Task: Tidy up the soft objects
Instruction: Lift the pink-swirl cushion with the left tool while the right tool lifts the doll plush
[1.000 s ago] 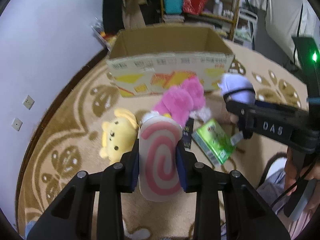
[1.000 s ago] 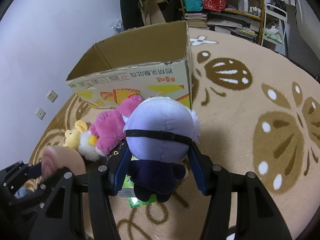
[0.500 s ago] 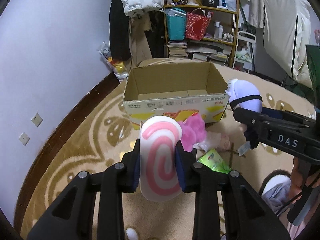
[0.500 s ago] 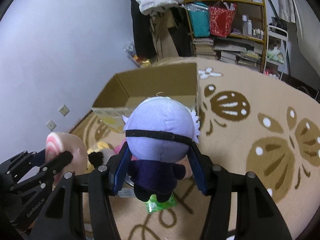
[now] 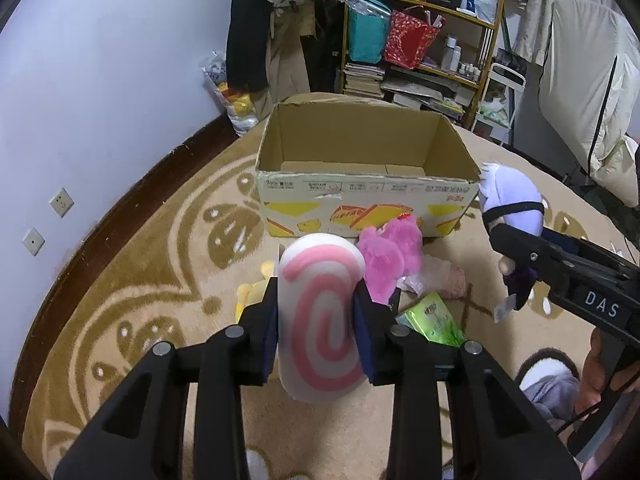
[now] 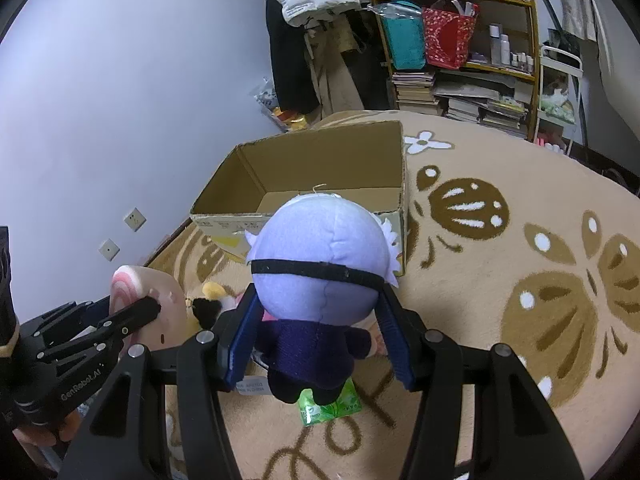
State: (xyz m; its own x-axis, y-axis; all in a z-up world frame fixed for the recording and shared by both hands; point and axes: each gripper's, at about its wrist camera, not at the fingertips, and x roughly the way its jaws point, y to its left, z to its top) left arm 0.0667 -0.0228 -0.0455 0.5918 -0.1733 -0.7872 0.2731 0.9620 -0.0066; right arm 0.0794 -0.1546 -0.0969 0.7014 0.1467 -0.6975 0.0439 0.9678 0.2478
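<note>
Both grippers are loaded and held above the rug, facing the open cardboard box [image 5: 366, 184], prob. so each toy can go straight in. Box looks empty from both views.

Left gripper [image 5: 318, 320]: fingers closed on the swirl plush [image 5: 320, 320], a white roll w/ pink spiral, pinched at its mid-sides, spiral end toward the camera. Held upright, likely so it clears the pile below.

Right gripper [image 6: 316, 332]: fingers closed on the lavender-headed doll [image 6: 320, 264], clamped at the neck/upper body, dark-clothed body hanging down, back of head toward the camera.

Still on the rug [image 6: 520, 240], just in front of the box: pink plush [image 5: 390, 258], yellow plush [image 5: 256, 288] partly hidden behind the left fingers, green packet [image 5: 434, 320].

Left view shows the box's printed front and the floor pile; the right view hides most of that behind the doll. Right view shows the swirl plush side-on, w/ a small face on its tan side, which the left view doesn't give.
</note>
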